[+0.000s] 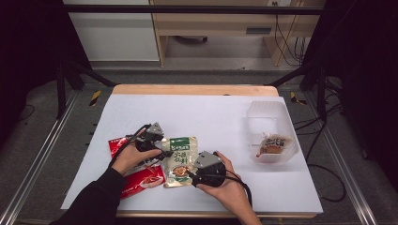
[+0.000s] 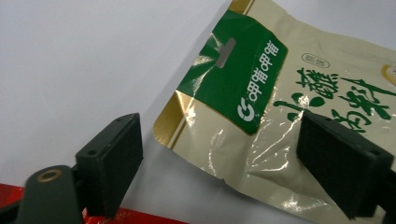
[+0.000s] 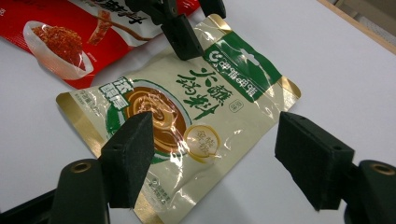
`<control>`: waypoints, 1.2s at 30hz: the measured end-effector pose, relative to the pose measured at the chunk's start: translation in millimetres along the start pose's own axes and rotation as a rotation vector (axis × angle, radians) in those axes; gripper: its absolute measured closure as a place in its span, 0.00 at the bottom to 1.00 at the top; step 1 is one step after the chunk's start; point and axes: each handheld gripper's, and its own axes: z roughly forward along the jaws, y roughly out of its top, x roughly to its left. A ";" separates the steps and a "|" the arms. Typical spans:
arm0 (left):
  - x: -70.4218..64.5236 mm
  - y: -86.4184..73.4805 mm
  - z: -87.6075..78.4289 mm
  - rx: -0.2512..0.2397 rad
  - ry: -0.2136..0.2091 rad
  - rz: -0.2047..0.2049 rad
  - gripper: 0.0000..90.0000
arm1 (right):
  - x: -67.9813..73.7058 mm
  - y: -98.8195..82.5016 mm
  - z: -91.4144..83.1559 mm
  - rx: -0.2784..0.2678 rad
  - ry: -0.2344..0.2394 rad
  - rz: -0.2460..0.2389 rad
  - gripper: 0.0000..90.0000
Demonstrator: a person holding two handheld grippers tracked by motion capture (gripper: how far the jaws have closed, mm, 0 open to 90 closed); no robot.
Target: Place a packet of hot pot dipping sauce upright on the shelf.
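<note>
A clear plastic tub (image 1: 274, 123) with a snack packet (image 1: 273, 144) inside stood at the table's (image 1: 211, 112) right side.

The cream sauce pouch (image 3: 187, 116) looks glossy, crinkled foil-plastic; the white table cover (image 1: 211, 117) seems matt paper.

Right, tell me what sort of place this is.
Probably a lab or recording workspace, not a kitchen. A white-covered table sits inside a dark metal frame, with loose cables trailing over a grey floor. Sauce packets, such as the green-and-cream pouch, and a clear plastic tub look like staged props.
</note>
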 end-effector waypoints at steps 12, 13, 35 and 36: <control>-11.0 2.8 -16.3 -0.046 -0.043 -0.002 0.27 | -5.4 -2.8 -1.4 0.006 -0.004 0.007 0.31; -12.5 2.9 -18.3 -0.047 -0.050 0.000 0.27 | -5.4 -2.8 -1.4 0.006 -0.004 0.007 0.31; -24.2 1.9 -13.9 -0.035 0.022 0.022 0.67 | -7.9 -5.7 -0.1 0.022 -0.006 -0.002 0.31; -24.2 1.9 -13.9 -0.035 0.022 0.022 0.71 | -7.9 -5.7 -0.1 0.022 -0.006 -0.002 0.31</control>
